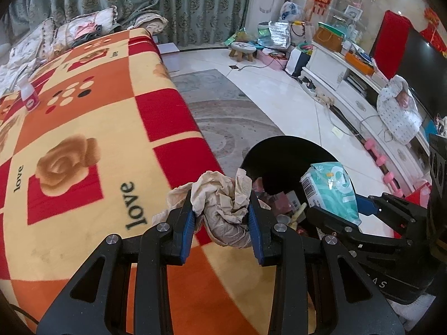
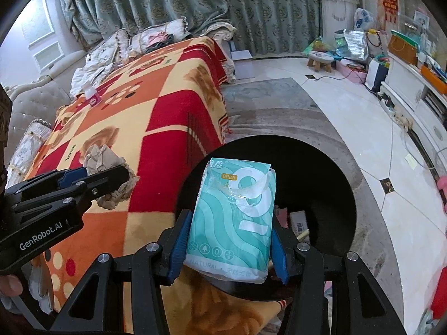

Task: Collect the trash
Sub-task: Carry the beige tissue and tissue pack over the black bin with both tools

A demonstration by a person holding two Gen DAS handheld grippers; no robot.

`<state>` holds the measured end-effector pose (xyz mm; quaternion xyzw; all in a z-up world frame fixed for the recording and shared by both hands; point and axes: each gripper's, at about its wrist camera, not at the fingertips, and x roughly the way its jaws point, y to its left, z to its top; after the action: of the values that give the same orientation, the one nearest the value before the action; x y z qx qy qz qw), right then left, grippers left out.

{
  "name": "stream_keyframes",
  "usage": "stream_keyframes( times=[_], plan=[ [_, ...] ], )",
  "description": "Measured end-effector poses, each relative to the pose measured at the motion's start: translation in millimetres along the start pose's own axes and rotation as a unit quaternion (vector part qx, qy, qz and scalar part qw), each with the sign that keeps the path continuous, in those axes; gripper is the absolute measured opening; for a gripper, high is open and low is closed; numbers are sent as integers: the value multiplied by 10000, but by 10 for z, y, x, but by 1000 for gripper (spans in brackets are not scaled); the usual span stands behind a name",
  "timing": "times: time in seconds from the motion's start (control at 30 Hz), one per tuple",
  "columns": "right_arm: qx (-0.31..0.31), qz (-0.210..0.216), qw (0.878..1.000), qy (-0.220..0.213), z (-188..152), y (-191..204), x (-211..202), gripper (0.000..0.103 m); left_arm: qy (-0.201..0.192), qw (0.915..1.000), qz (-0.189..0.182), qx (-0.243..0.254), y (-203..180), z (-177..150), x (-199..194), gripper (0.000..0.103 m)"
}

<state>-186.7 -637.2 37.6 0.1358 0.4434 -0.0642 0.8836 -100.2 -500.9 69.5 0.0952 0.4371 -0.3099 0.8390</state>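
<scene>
Trash-wise you've got both hands loaded rn: your left gripper [image 1: 220, 217] is clamped on the crumpled paper wad [image 1: 223, 203], which hangs at the edge of the blanket-covered table [image 1: 83, 139], just short of the black bin [image 2: 321, 167]. Your right gripper [image 2: 229, 240] is pinching the teal tissue pack [image 2: 234, 217] by its sides, right over the bin's near rim. Bin already has some scraps in it. Risk imo: the wad isn't over the opening yet, so let go now and it lands on the blanket or floor. Pack sits near the rim too, so an early drop could clip the edge and tumble out. Also the two grippers are close, watch they don't bump.
</scene>
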Motion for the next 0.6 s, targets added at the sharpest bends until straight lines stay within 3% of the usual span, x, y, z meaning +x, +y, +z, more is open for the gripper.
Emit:
stream_keyframes(
  times=[0.6],
  plan=[
    [205, -168, 9996, 33, -3, -317, 30, 49, 181, 9994, -286, 30, -206, 120, 266, 32]
  ],
)
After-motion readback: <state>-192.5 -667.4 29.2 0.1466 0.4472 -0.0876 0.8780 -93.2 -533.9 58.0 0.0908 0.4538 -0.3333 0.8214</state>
